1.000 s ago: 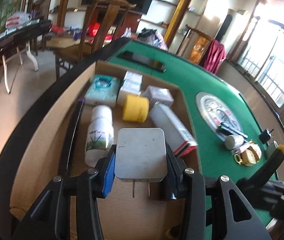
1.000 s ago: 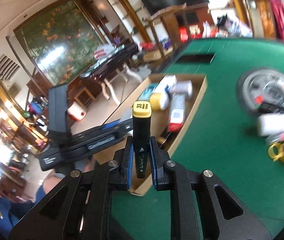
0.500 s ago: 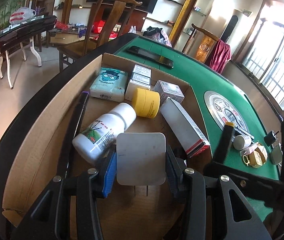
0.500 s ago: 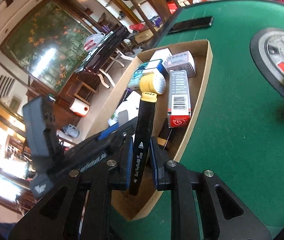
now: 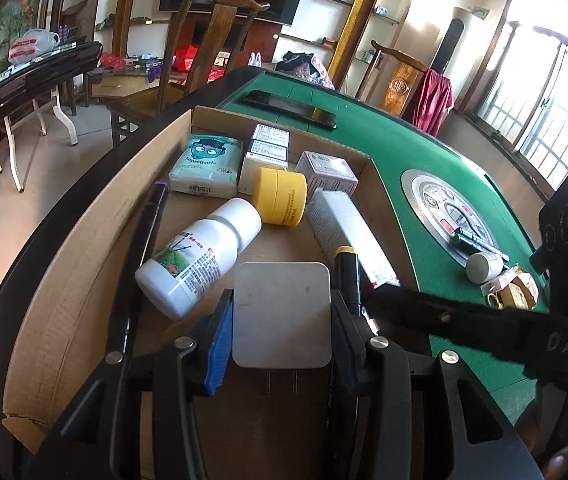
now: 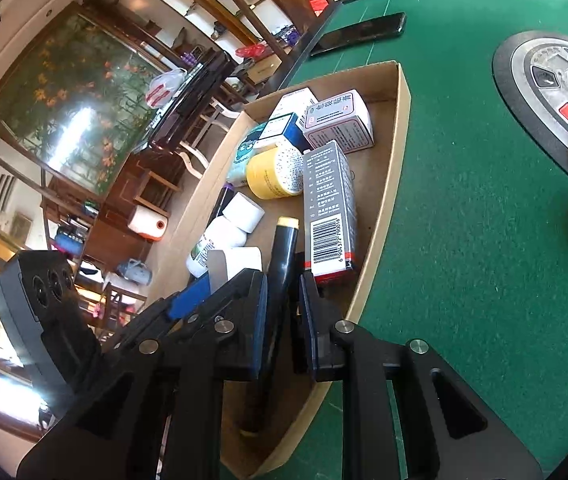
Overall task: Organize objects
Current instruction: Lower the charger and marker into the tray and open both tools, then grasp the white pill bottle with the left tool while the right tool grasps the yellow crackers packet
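My left gripper (image 5: 282,320) is shut on a flat white charger plug (image 5: 282,300), holding it low over the near end of a cardboard box (image 5: 84,248). My right gripper (image 6: 284,292) is shut on a black marker with a yellow cap (image 6: 284,248). It reaches into the same box, just right of the charger, and the marker (image 5: 347,272) slants down toward the box floor. Inside lie a white bottle (image 5: 200,252), a yellow jar (image 5: 282,196), a long grey box (image 5: 347,232), a tissue pack (image 5: 206,164) and a purple-capped pen (image 5: 144,240).
The box sits at the left edge of a green felt table (image 6: 463,200). A black phone (image 5: 289,109) lies beyond it. To the right, a round silver plate (image 5: 423,200) carries pens, with a small white jar (image 5: 483,266) and a gold object (image 5: 513,296) beside it.
My right gripper came down and into the box with the marker, which tipped from upright to slanted. The white bottle turned to lie diagonally. The left gripper kept its hold and place.
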Tool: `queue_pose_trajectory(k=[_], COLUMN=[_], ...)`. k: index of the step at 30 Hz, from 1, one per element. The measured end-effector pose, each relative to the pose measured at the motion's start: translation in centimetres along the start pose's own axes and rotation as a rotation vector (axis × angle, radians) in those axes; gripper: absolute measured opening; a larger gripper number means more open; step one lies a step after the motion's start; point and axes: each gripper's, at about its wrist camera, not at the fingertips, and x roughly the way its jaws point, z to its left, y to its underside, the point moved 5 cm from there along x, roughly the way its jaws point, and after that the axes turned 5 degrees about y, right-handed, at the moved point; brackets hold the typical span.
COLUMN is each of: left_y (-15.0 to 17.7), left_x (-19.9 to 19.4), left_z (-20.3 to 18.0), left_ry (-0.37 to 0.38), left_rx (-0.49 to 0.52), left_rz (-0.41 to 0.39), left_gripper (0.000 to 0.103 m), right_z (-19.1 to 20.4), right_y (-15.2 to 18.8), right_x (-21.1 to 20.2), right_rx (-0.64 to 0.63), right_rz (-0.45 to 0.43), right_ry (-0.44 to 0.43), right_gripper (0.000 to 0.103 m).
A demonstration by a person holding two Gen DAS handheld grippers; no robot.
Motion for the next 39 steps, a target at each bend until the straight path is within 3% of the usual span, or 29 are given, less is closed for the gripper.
queue_pose_trajectory(k=[10,17,25,31,33,35,39], left_y=[-0.1,-0.9,-1.7,-1.5,-1.3,-1.4,-2.6], left_x=[-0.2,-2.2,-1.7,3.2,5.4,6.8,8.5], left_z=[-0.1,-2.2,-10.6,-18.6,-20.2,-21.5,-23.2], left_ry=[0.001,0.019,0.107,0.2,0.189,0.159,0.148], left_rx=[-0.019,0.025,0.238,0.424,0.452,0.492,0.553], left_rz=[0.006,-0.051,-0.022,0.106,0.164,0.175,0.172], left_gripper=[0.048,0.049,0.056,0.065,0.065,0.065,0.065], right_z=[-0.9,-2.5,-10.7,-16.7,-17.9,-19.4,-20.9], right_y=[-0.1,-0.5,-1.5,-1.9,-2.0,-1.8,-1.9], right_x=[-1.8,-4.7,-12.1,-19.3,-20.6,-21.7,-23.0], right_rx=[0.017,0.024,0.144,0.19,0.225,0.278,0.331], right_rz=[-0.035,-0.106,-0.246,-0.423,-0.44,-0.453,-0.464], right_ry=[-0.035,-0.028,0.048,0.235,0.236,0.198,0.153], right_gripper=[0.017,0.017,0.017,0.017,0.025,0.032,0.032])
